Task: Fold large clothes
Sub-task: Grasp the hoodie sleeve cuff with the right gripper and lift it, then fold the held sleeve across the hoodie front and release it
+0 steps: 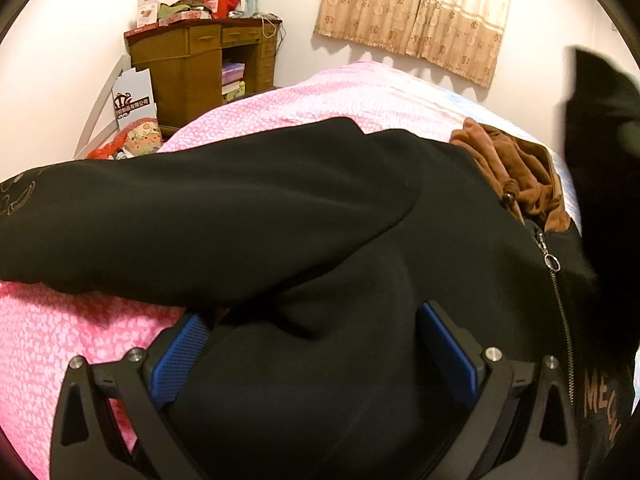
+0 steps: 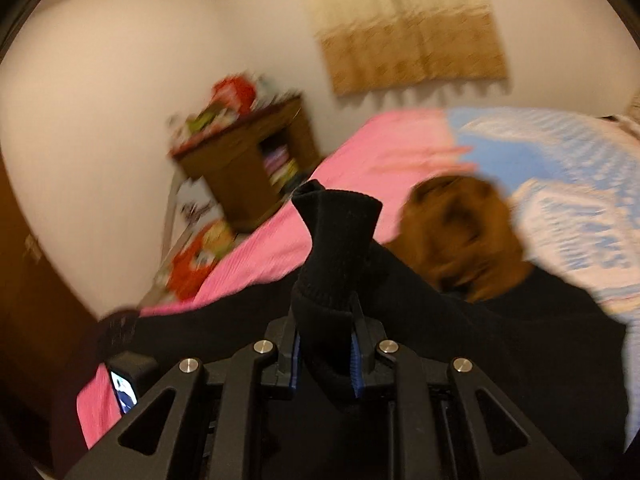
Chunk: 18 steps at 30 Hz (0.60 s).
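Your left gripper (image 1: 316,344) sits low over the black jacket (image 1: 248,208), which lies spread across the pink bedspread (image 1: 52,332) on the bed. Its fingers (image 1: 182,356) stand wide apart with a thick mound of the black cloth bulging up between the blue pads; you cannot tell from this view whether the pads press on it or only straddle it. One sleeve (image 1: 120,216) of the jacket is laid across the body toward the left, and the zipper (image 1: 554,276) runs down the right side, with brown lettering beside it near the lower edge. The jacket's brown fleecy hood lining (image 1: 512,168) is bunched at the collar end. Your right gripper (image 2: 325,356) is clenched on the other sleeve's ribbed cuff (image 2: 336,232): the fingers (image 2: 356,360) pinch the knit cloth close together, and the cuff stands up above them, clear of the bed. The right-wrist view is smeared with blur, so finer detail there is lost. Behind the cuff the brown lining (image 2: 460,232) shows again, and the bedspread turns from pink (image 2: 280,248) to pale blue (image 2: 560,184) on the right. A wooden bench (image 1: 200,68) piled with boxes and clutter stands in the far corner, and a patterned curtain (image 1: 420,8) hangs on the wall beyond the bed.
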Tool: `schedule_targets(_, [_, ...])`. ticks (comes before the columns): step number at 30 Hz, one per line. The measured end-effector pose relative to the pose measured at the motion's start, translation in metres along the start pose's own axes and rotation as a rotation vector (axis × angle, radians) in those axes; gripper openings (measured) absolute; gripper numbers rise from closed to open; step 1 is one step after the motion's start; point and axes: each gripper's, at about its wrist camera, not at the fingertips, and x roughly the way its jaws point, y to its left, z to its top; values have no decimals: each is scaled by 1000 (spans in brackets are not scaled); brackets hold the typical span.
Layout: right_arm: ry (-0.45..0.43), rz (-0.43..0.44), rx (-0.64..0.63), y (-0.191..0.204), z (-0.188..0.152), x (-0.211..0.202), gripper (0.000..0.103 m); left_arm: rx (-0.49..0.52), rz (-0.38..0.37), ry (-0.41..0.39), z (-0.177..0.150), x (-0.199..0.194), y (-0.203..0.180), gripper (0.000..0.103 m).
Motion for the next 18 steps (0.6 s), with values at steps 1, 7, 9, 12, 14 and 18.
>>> schedule_targets(1, [33, 21, 18, 1, -9, 18, 19, -1, 0, -1, 0, 0, 0, 103])
schedule_targets(7, [256, 148, 186, -42, -49, 86, 51, -6, -4, -7, 0, 0, 1, 103])
schedule_targets(9, [297, 262, 262, -51, -61, 96, 69, -7, -3, -8, 0, 1, 0, 103])
schedule_targets(12, [288, 338, 278, -48, -65, 87, 82, -6, -3, -8, 0, 0, 0, 103])
schedule_targets(14, [282, 398, 301, -46, -67, 72, 84, -7, -4, -8, 0, 1, 0, 103])
schedule_targets(18, [119, 329, 248, -61, -66, 6, 84, -6, -3, -8, 0, 1, 0, 103])
